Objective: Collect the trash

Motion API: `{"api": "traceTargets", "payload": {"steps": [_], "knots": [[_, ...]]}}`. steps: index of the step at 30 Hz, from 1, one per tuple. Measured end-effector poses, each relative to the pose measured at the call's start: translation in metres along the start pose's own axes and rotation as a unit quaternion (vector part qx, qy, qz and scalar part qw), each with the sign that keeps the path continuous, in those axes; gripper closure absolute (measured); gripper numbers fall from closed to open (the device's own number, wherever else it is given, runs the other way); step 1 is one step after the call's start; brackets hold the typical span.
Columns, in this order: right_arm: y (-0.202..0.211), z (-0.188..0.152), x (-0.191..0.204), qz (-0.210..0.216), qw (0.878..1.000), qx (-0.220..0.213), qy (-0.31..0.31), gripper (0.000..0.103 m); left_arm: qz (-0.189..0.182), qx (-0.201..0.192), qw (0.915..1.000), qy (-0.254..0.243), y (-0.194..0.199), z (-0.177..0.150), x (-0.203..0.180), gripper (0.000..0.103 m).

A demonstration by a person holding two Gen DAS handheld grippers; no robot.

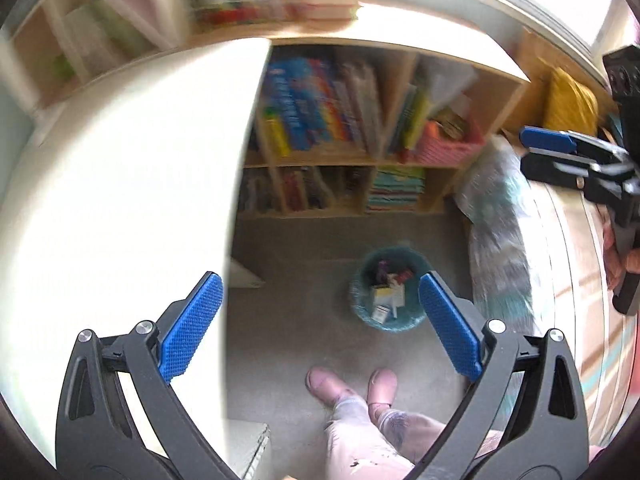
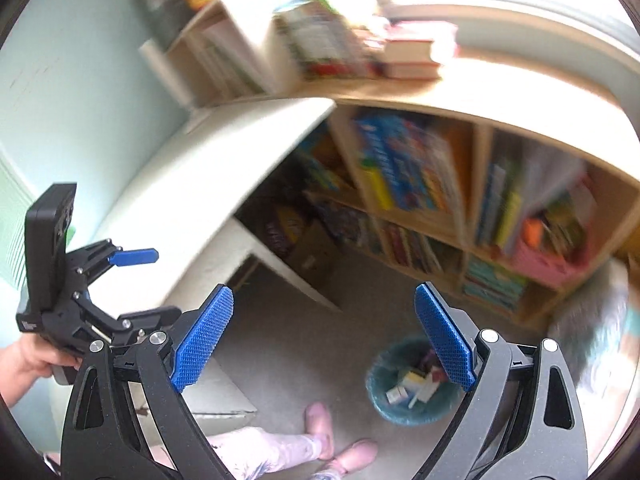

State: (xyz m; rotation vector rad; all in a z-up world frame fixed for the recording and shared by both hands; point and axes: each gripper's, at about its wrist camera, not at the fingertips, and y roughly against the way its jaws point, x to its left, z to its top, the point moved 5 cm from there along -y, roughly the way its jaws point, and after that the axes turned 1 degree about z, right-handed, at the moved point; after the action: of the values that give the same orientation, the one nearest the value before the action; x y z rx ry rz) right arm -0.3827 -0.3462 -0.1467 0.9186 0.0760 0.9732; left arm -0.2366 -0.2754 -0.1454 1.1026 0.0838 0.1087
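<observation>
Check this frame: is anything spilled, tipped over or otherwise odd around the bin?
Nothing stands out. The teal bin stands upright on the carpet with boxes and wrappers inside it, and no litter shows on the floor around it. Both tools, left and right, are open and empty.

Left gripper [image 1: 320, 324]: open wide, blue pads well apart, nothing between them, tilted downward.
Right gripper [image 2: 324, 336]: open wide as well, blue pads empty, also tilted downward.
Left hand [image 2: 24, 360]: wrapped around the left gripper's handle, seen at the left edge of the right wrist view.
Right hand [image 1: 624, 256]: partly visible at the right edge of the left wrist view, on the right gripper's handle.
Relative position: side by side, apart, not touching.
</observation>
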Motion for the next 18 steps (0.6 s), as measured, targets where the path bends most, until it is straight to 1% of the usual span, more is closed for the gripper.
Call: {"api": "traceTargets", "payload": {"steps": [3,5,8,10,14,17,18], "knots": [[-0.014,0.019,0.037,0.022,0.999,0.004,0.035,0.011,0.029,-0.014,0.9985,0.044,0.019,-0.005,0.037,0.007],[-0.026,0.033,0.068,0.043,0.997,0.010,0.060,0.011,0.051,-0.025,0.9958,0.073,0.033,-0.011,0.061,0.007],[-0.040,0.051,0.110,0.073,0.993,0.018,0.093,0.011,0.076,-0.041,0.9889,0.120,0.053,-0.023,0.098,0.007],[-0.051,0.063,0.136,0.088,0.989,0.022,0.119,0.011,0.096,-0.049,0.9822,0.154,0.065,-0.035,0.124,0.007],[-0.071,0.078,0.189,0.124,0.977,0.032,0.170,0.011,0.139,-0.062,0.9644,0.216,0.087,-0.063,0.167,0.007],[-0.088,0.084,0.228,0.161,0.966,0.044,0.196,0.011,0.188,-0.058,0.9440,0.265,0.101,-0.091,0.194,0.007],[-0.094,0.086,0.242,0.171,0.962,0.047,0.207,0.011,0.204,-0.055,0.9347,0.286,0.106,-0.104,0.205,0.007]]}}
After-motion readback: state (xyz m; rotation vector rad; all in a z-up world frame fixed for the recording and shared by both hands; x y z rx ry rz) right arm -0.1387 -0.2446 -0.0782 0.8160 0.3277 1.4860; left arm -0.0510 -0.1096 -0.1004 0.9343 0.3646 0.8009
